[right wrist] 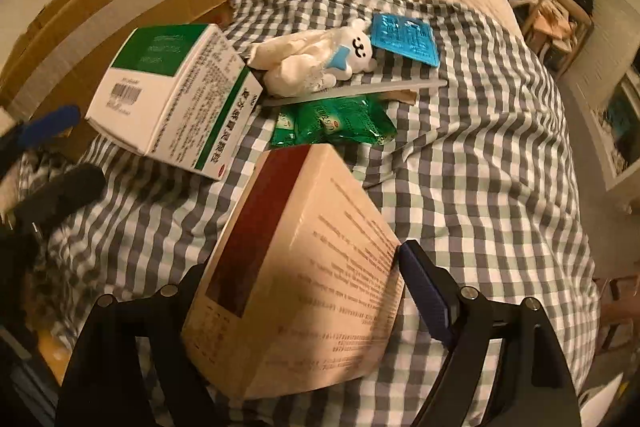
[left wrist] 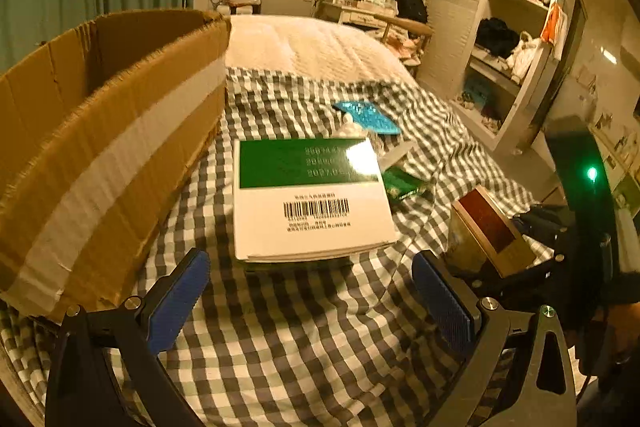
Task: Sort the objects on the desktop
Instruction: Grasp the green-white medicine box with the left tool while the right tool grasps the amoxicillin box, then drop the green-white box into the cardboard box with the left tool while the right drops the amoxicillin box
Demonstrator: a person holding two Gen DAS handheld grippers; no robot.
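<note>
**Right jaws on the tan box, left jaws wide and empty**

Your right gripper (right wrist: pixel 304 291) has its jaws clamped on the tan box with the dark red panel (right wrist: pixel 304 267), one blue pad pressed to its printed side, and the box sits tilted above the checked bedsheet (right wrist: pixel 480 155). Your left gripper (left wrist: pixel 310 291) hovers low over the same sheet, jaws spread wide with nothing between the blue pads (left wrist: pixel 176 299).

Just ahead of your left jaws lies the white-and-green medicine box (left wrist: pixel 312 203), barcode face up. Hard on its left stands the open cardboard box (left wrist: pixel 100 155) with a pale tape band along its side.

Past the medicine box, in the right wrist view, green sachets (right wrist: pixel 336 123) lie on the sheet, a thin pale stick (right wrist: pixel 360 89) across their far edge. Beyond that rests a white plush bear (right wrist: pixel 320 59), and just right of it a blue blister pack (right wrist: pixel 404 39).

Farther on, the bed's cream quilt (left wrist: pixel 304 43).
</note>
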